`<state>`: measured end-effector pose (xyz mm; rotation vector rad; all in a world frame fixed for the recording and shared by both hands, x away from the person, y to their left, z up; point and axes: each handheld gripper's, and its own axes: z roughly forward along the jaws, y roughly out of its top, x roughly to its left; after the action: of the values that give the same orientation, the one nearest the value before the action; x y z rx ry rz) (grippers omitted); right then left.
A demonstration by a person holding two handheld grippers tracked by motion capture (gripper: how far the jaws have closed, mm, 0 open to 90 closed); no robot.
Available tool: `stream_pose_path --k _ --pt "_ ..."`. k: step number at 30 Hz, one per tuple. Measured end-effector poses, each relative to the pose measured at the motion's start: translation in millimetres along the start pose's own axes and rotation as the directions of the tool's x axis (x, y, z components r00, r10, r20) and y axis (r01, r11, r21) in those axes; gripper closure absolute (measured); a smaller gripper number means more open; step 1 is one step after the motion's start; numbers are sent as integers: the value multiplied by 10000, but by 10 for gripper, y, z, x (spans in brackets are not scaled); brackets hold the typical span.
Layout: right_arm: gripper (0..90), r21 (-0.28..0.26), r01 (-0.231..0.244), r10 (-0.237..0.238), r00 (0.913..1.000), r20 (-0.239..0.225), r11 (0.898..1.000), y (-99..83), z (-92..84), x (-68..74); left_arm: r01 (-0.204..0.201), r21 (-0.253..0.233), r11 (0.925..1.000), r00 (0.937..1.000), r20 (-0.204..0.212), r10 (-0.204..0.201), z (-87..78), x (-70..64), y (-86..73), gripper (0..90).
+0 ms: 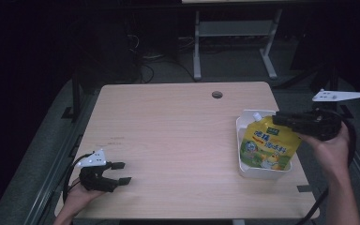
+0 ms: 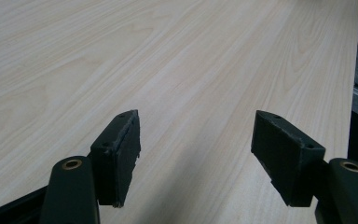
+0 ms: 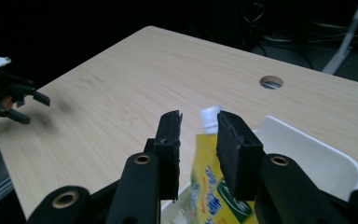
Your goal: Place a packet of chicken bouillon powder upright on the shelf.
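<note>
A yellow spouted drink pouch (image 1: 268,145) stands upright in a white bin (image 1: 242,159) at the table's right edge. My right gripper (image 1: 276,119) comes in from the right at the pouch's top. In the right gripper view its jaws (image 3: 199,115) stand a little apart, with the pouch (image 3: 209,186) and its white cap (image 3: 209,116) seen in the gap; the pads do not press on it. My left gripper (image 1: 124,172) rests open near the front left corner, nothing between its jaws (image 2: 196,119) but bare wood.
The light wooden table (image 1: 168,131) has a round cable hole (image 1: 217,94) near its far edge. A white desk frame (image 1: 197,47) and cables stand on the dark floor behind. The left gripper (image 3: 9,100) appears far off in the right gripper view.
</note>
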<state>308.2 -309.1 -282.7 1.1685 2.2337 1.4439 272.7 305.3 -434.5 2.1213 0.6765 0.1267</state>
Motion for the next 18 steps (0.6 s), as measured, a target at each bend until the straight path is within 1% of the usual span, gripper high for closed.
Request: stream_pose_path --k 5,11,18 --pt "670 214 232 -226 9993 -304 9995 50 131 108 9 4 10000 10000 -18 -9 -6 1 3 315" --pt "636 447 470 -439 9968 -667 9979 69 316 243 40 -9 10000 10000 -17 -40 -6 6 -3 313" --pt "606 604 453 -391 9941 -1008 9971 53 498 355 90 -34 10000 9999 -65 -91 -23 12 -10 307"
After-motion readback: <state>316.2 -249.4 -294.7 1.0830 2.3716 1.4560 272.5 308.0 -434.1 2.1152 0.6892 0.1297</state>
